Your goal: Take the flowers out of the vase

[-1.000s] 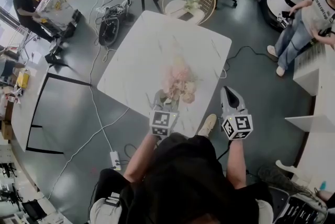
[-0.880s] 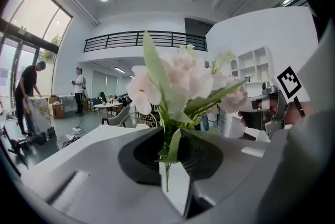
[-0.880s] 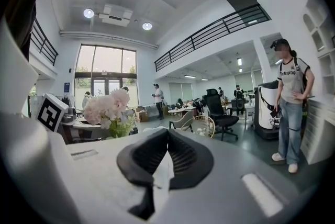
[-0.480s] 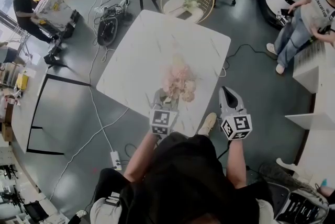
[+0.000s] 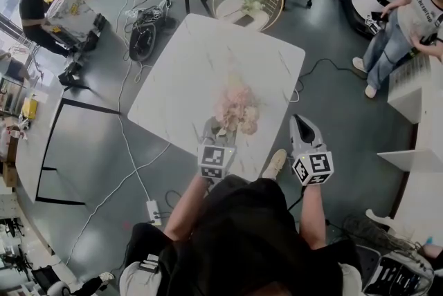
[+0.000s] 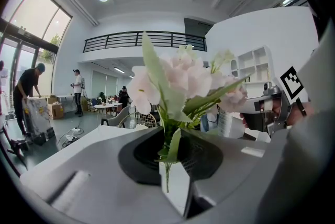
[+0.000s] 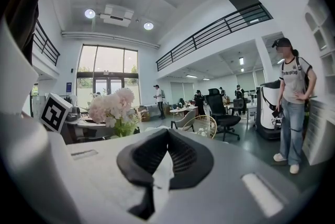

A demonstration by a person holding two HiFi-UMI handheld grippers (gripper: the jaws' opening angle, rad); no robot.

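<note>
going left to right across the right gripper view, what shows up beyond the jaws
marker cube → flowers → black office chair → standing person in jeans

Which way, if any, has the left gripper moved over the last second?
No. The left gripper sits at the same spot by the near edge of the white table, shut on the stems of the flowers.
</note>
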